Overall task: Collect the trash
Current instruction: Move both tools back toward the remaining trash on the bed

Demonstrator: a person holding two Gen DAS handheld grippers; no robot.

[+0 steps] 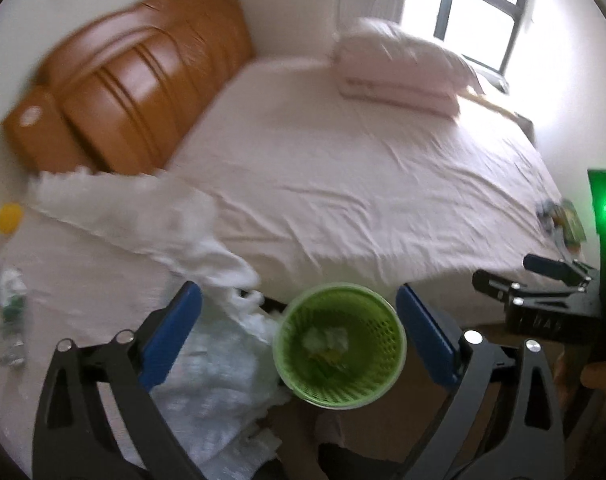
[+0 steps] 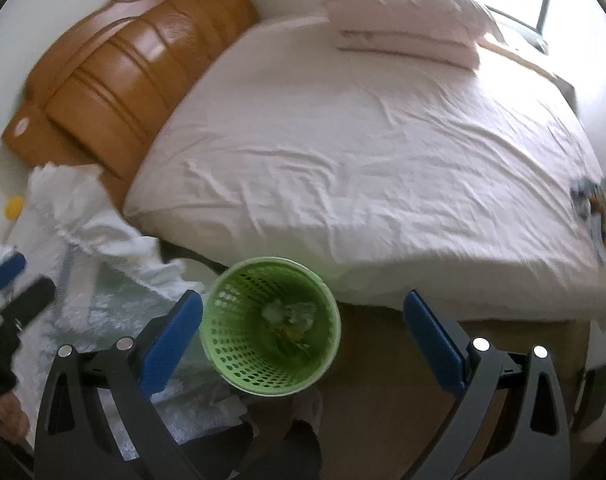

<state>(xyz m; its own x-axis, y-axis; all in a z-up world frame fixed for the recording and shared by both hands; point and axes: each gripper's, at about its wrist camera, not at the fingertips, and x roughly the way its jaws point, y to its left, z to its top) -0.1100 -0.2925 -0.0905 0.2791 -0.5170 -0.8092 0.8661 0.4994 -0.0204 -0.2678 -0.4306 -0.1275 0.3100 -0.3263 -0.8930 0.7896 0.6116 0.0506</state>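
Bedroom, bed [image 2: 343,160] behind bin [image 2: 269,326]. Crumpled trash [image 2: 289,314] already inside bin. Left gripper [image 1: 299,332] spread, empty, above bin; right gripper [image 2: 303,340] spread, empty. Wrappers [image 2: 599,208] right of bin on bed, scraps [image 1: 7,292] left: uncollected.

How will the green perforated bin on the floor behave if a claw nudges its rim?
The green bin looks like thin perforated plastic, so probably light and easy to slide. It stands upright and tall with only a few crumpled scraps inside, so a rim push may tip it. The thin rim may flex under a pinch.
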